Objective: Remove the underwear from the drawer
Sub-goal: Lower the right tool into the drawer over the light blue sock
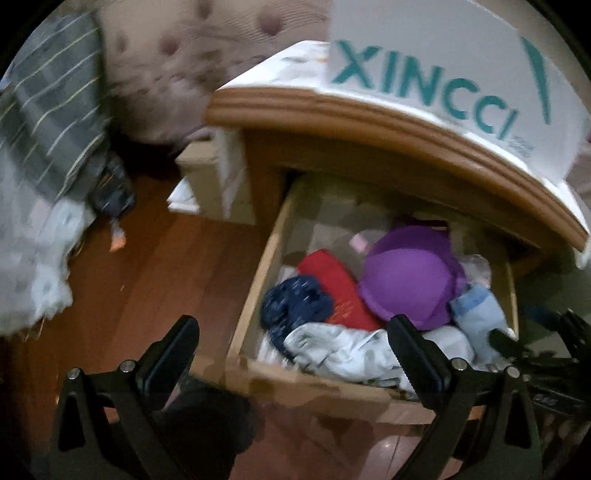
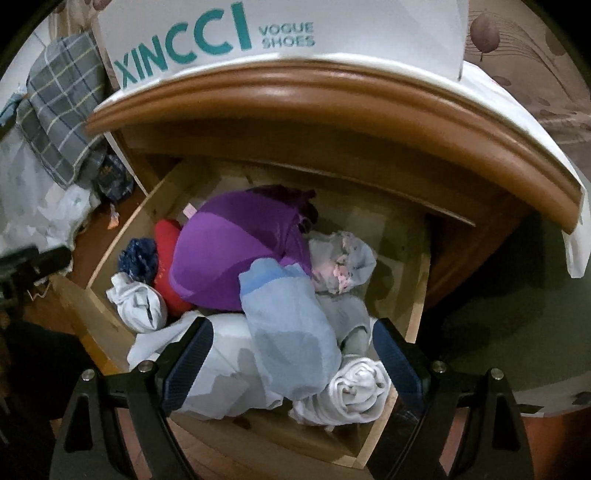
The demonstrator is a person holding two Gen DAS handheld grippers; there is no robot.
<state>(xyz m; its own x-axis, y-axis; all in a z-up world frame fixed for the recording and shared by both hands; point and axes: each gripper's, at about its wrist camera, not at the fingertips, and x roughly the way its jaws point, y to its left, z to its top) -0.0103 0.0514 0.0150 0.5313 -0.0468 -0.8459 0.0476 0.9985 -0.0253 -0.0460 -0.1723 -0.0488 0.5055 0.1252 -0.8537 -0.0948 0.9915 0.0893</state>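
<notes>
The wooden drawer of a nightstand stands pulled open, full of folded clothes. A purple bra lies in the middle, with a light blue rolled garment, a white roll, a red piece and a navy dotted piece around it. My right gripper is open, its fingers either side of the light blue garment above the drawer's front. My left gripper is open and empty over the drawer's front left corner; the purple bra and navy piece lie ahead.
A white XINCCI shoe bag stands on the nightstand top, which overhangs the drawer. A bed with a grey plaid blanket is at left. The wooden floor lies between. The right gripper shows at the left view's right edge.
</notes>
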